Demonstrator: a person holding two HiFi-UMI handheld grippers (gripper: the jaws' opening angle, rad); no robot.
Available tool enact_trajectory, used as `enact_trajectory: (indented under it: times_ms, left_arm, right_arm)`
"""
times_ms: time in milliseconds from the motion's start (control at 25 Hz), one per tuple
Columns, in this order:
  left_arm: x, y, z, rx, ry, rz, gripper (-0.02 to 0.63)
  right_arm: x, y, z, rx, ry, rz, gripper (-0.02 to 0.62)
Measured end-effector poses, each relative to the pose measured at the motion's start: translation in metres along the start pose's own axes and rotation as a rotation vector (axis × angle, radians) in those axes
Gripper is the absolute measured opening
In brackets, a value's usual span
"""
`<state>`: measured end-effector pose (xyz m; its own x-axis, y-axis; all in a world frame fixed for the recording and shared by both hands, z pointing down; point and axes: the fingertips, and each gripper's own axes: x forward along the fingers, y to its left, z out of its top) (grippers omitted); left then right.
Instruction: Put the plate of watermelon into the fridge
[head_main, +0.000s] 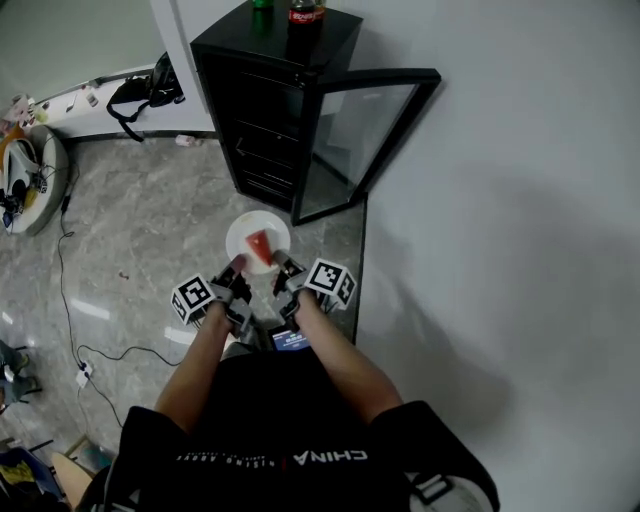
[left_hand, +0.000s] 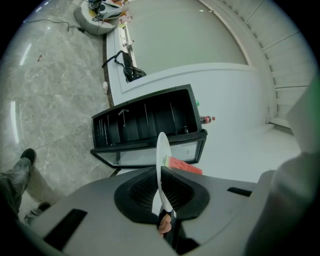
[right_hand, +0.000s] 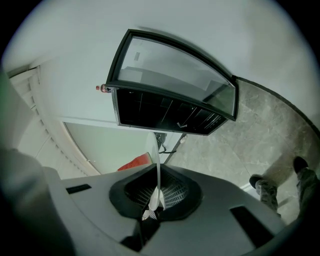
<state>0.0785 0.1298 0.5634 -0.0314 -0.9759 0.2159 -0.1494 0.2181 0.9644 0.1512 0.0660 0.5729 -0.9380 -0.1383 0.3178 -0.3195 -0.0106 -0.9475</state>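
You hold the white plate level between the two grippers, out in front of you above the grey stone floor. It is near the black fridge but not yet inside it. Your left gripper has its jaws clamped on the plate's near-left rim, and your right gripper has its jaws clamped on the near-right rim. Each gripper view shows the plate edge-on, pinched thin between that gripper's ribbed pads. A red watermelon wedge lies on the middle of the plate, its narrow end toward you. In the left gripper view it sits just to the right of the plate's edge, and in the right gripper view just to the left. The fridge's glass door stands swung open to your right, close to the white wall, and dark shelves show inside. A red-labelled bottle stands on top of the fridge with a green object just beside it. A black bag lies on the floor to the left of the fridge.
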Motion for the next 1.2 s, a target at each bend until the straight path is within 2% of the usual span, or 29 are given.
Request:
enact_trajectory:
  times_ms: [280,600,1000,1200]
  left_arm:
    - [0.014,0.000,0.057,-0.009,0.056,-0.019,0.025]
    - [0.017,0.003,0.105,-0.008,0.109,-0.028,0.025]
    - [0.028,0.018,0.122,-0.060,0.151,-0.016,0.025]
    - [0.045,0.027,0.128,-0.080,0.130,0.004,0.025]
  right_arm:
    - [0.050,0.025,0.003,0.007,-0.060,-0.005,0.021]
    - [0.089,0.043,-0.004,0.020,-0.107,-0.017,0.021]
    - [0.111,0.040,-0.001,0.025,-0.124,-0.070,0.021]
    - [0.126,0.032,0.013,0.038,-0.098,-0.081,0.021]
